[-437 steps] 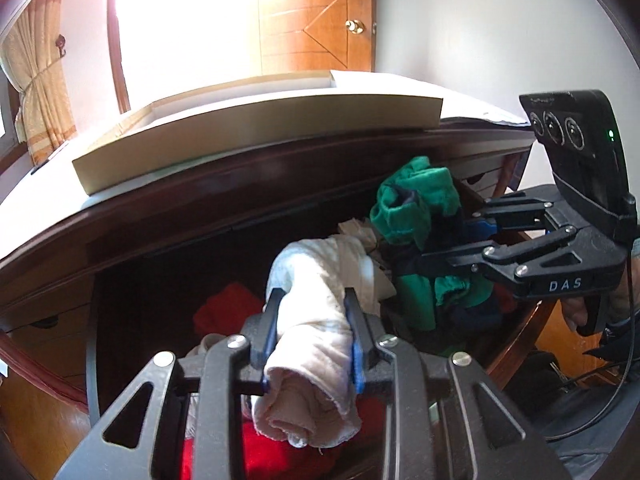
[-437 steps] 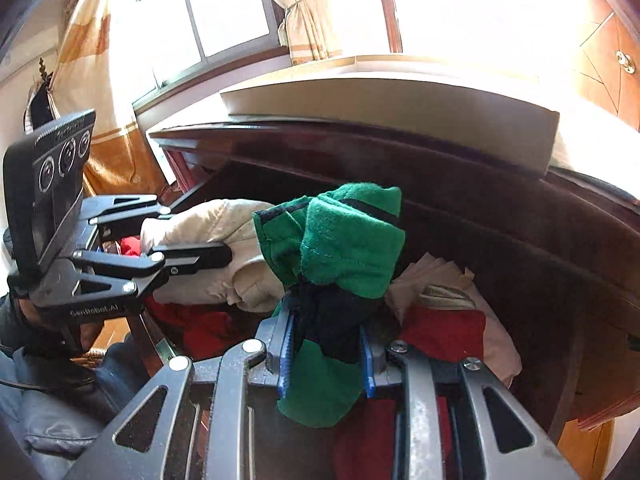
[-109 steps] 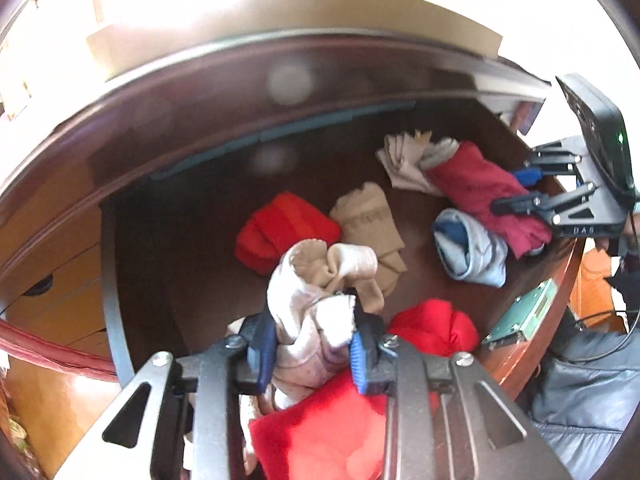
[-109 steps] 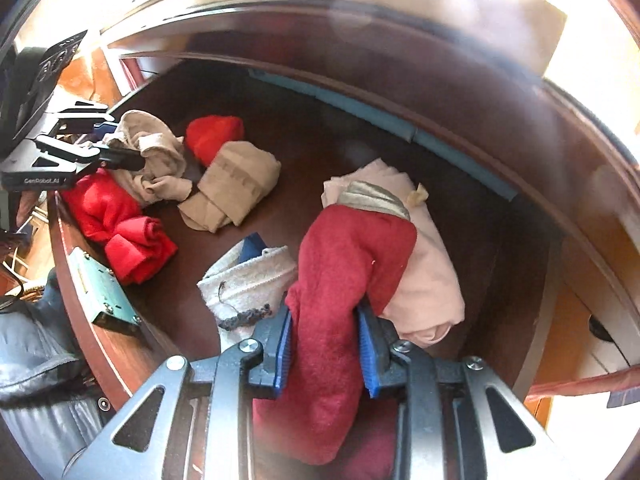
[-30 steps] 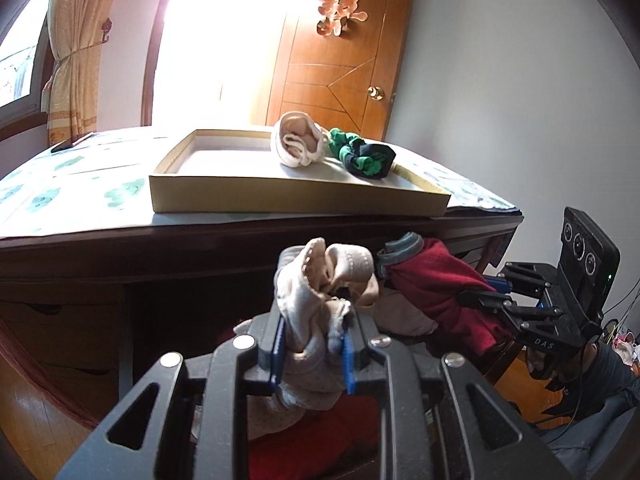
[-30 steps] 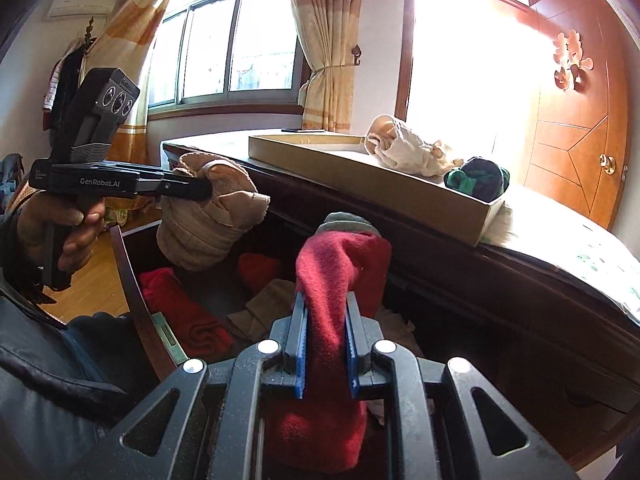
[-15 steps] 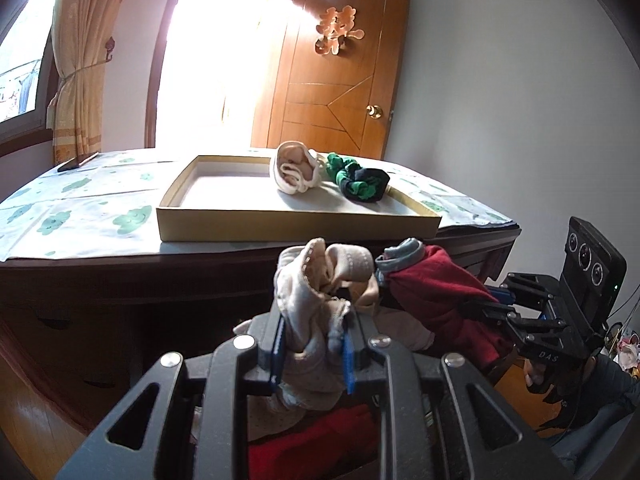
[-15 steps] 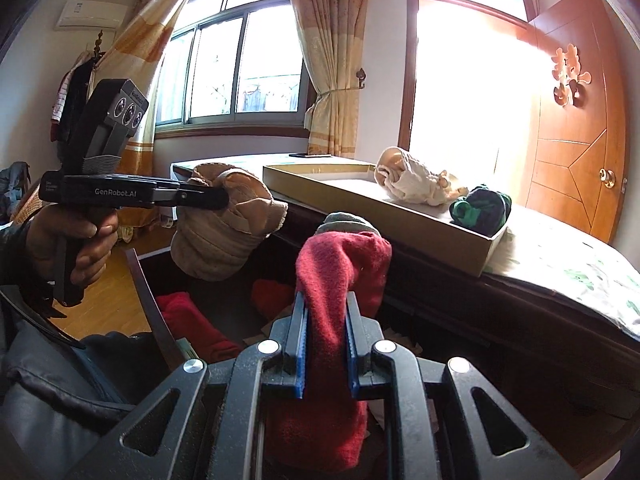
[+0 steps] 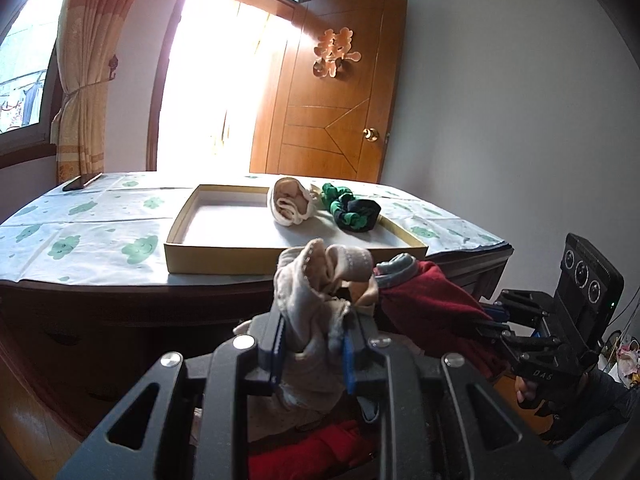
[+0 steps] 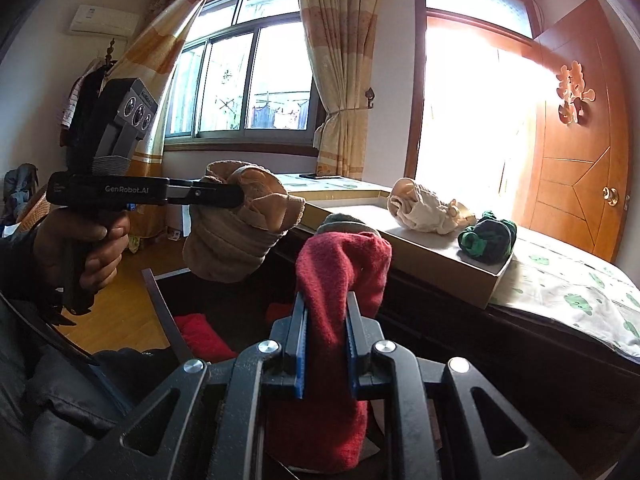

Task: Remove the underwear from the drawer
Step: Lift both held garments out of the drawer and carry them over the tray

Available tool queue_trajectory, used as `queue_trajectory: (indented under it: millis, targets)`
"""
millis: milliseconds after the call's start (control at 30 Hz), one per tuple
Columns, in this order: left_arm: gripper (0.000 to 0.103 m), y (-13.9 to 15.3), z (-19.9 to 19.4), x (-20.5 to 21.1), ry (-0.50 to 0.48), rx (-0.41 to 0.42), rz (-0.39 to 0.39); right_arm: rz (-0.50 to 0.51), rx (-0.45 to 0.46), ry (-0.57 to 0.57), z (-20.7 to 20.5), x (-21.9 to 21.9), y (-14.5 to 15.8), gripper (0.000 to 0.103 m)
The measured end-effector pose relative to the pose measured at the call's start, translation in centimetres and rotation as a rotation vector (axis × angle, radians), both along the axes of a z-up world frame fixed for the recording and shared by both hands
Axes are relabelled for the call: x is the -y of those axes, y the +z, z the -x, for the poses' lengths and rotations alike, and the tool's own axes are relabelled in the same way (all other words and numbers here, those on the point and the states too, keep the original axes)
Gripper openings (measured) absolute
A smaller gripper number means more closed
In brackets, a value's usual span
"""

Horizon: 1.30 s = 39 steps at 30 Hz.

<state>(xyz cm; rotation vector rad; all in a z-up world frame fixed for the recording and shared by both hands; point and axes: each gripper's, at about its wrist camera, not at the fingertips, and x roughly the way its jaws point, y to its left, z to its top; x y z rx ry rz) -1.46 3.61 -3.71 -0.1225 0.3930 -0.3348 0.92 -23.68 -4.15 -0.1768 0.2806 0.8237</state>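
2 hand-held grippers: L (image 9: 312, 346) w/ beige underwear (image 9: 316, 292), R (image 10: 325, 334) w/ red underwear (image 10: 340, 264)

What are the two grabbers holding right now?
Left gripper: jaws closed on the beige underwear.
Right gripper: jaws closed on the red underwear.

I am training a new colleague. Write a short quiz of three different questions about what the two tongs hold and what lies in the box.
1. True or false: the left tongs are shut on a beige garment.
2. The right tongs hold: A) green bundle B) red garment C) nothing
3. How many bundles lie in the cardboard box?

Key: 1 true; 2 B; 3 two: a cream bundle and a green-and-dark bundle.
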Motion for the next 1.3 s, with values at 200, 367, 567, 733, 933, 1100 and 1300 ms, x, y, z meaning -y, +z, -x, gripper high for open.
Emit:
queue_trajectory:
  millis: [200, 367, 567, 733, 933, 1100, 1300]
  targets:
    - [0.02, 0.6, 0.3, -0.4, 0.007, 0.014, 0.012, -0.01, 0.013, 0.007, 0.3, -0.3, 0.5, 0.017]
    - [0.02, 1.0, 0.6, -0.8, 0.018, 0.029, 0.027, -0.021, 0.028, 0.006, 0.6, -0.2, 0.9, 0.017]
    - [0.02, 1.2, 0.7, -0.9, 0.016, 0.037, 0.033, -0.041, 0.051, 0.001, 0.8, -0.1, 1.5, 0.017]
    - [0.02, 1.4, 0.7, -1.1, 0.021, 0.042, 0.035, -0.044, 0.057, 0.006, 0.7, -0.2, 2.0, 0.017]
    - [0.02, 1.8, 0.3, -1.3, 0.026, 0.048, 0.031, -0.05, 0.051, 0.009, 0.3, -0.5, 2.5, 0.017]
    - [0.02, 2.3, -0.3, -1.6, 0.027, 0.051, 0.029, -0.049, 0.048, 0.013, -0.2, -0.8, 3.1, 0.017]
    - [0.02, 3.4, -1.0, -1.6, 0.028, 0.065, 0.016, -0.057, 0.039, 0.01, -1.2, -1.1, 4.1, 0.017]
